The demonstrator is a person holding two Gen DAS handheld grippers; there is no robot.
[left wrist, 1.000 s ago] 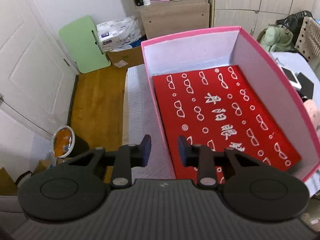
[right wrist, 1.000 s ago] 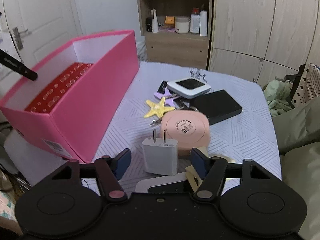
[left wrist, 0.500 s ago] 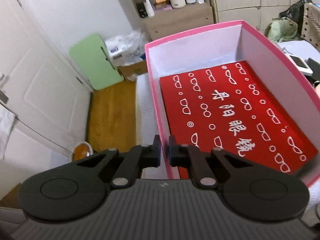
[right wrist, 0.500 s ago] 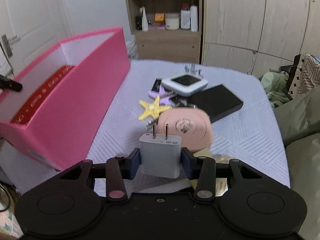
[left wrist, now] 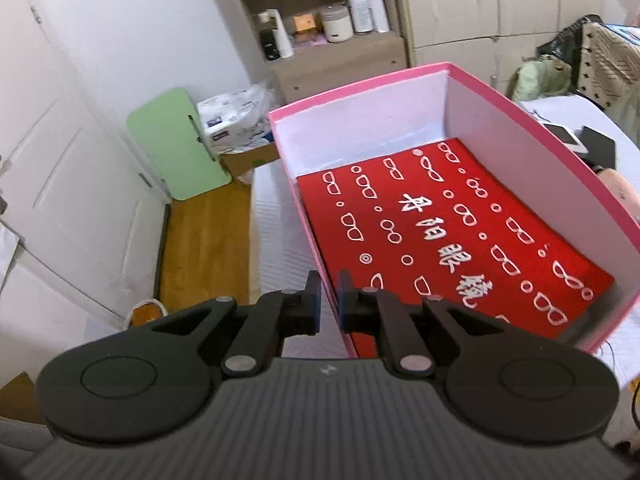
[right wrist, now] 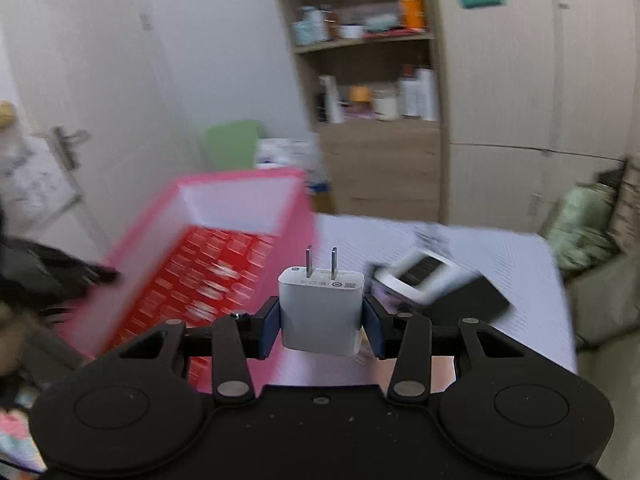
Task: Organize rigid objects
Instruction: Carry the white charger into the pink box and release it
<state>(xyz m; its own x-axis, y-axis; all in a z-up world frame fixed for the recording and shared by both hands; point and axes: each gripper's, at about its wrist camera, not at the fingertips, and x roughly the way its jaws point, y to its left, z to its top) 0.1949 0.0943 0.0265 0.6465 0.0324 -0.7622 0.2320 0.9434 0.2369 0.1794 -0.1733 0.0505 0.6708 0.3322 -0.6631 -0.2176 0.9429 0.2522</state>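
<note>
A pink box (left wrist: 536, 128) with a red printed sheet (left wrist: 440, 232) on its floor stands on the table; it also shows, blurred, in the right wrist view (right wrist: 240, 208). My left gripper (left wrist: 328, 300) is shut on the box's left wall (left wrist: 316, 256), one finger on each side. My right gripper (right wrist: 322, 322) is shut on a white charger plug (right wrist: 322, 308), prongs up, held above the table just right of the box.
A white device (right wrist: 424, 276) and a black box (right wrist: 472, 300) lie on the table to the right. A wooden shelf unit (left wrist: 336, 40) with bottles stands behind. A green board (left wrist: 176, 144) leans on the wall beside a white door (left wrist: 72, 184).
My left gripper closed on the box's left wall. My right gripper closed on the charger plug and lifted it off the table, swinging left toward the box.
</note>
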